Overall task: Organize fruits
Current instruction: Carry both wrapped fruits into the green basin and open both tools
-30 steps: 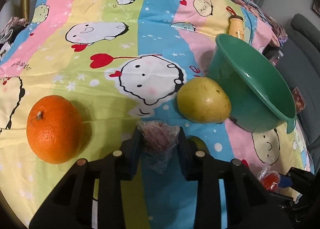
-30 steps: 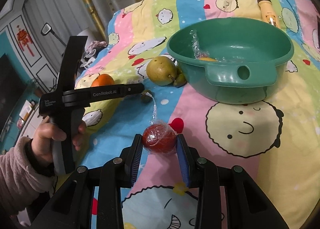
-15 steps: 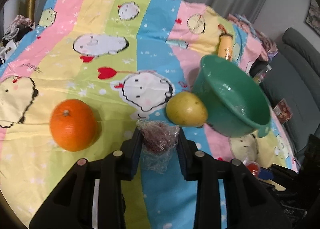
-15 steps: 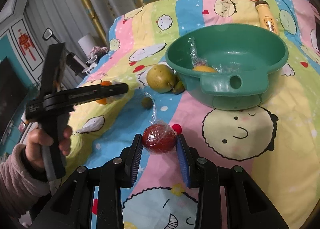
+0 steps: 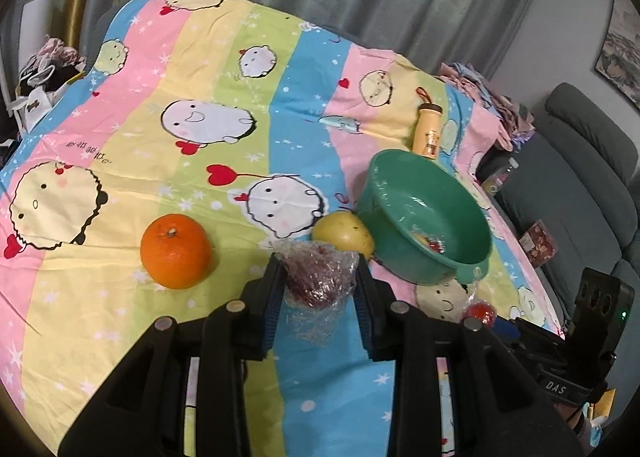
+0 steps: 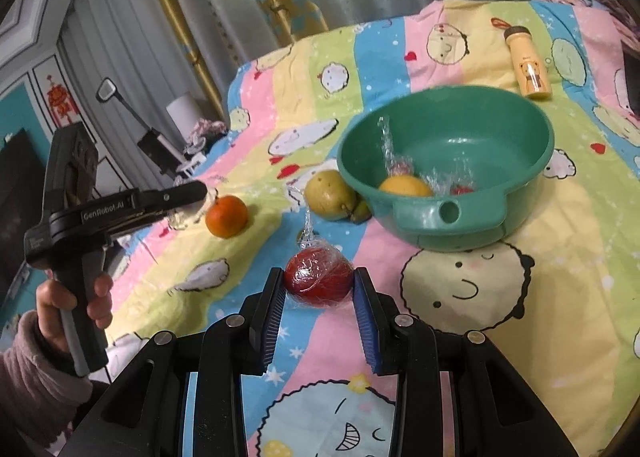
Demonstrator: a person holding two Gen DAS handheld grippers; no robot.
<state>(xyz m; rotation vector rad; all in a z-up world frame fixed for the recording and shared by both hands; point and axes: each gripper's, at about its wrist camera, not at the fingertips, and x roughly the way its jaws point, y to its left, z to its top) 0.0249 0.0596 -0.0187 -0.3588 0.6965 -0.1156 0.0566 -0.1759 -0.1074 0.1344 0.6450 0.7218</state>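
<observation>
Left gripper (image 5: 318,277): clamped on a dark red fruit in crinkled plastic wrap (image 5: 316,277), held above the sheet.
Right gripper (image 6: 319,285): clamped on a red wrapped fruit (image 6: 318,275).
Green bowl (image 6: 520,173): at 1 o'clock from the right gripper; holds a yellow fruit (image 6: 404,185) and a small wrapped red piece (image 6: 460,189).
Pear (image 6: 328,195): touching the bowl's 9 o'clock side.
Orange (image 6: 226,215): at 9 o'clock of the pear, apart.
Bottle (image 6: 528,61): at 12 o'clock beyond the bowl.
Cartoon sheet (image 6: 560,277): under everything.

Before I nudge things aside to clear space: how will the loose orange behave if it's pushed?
The orange looks round and sits on soft cloth with nothing beside it, so it will probably roll rather than slide. Its pebbly skin suggests decent grip. It looks firm, likely not fragile.
</observation>
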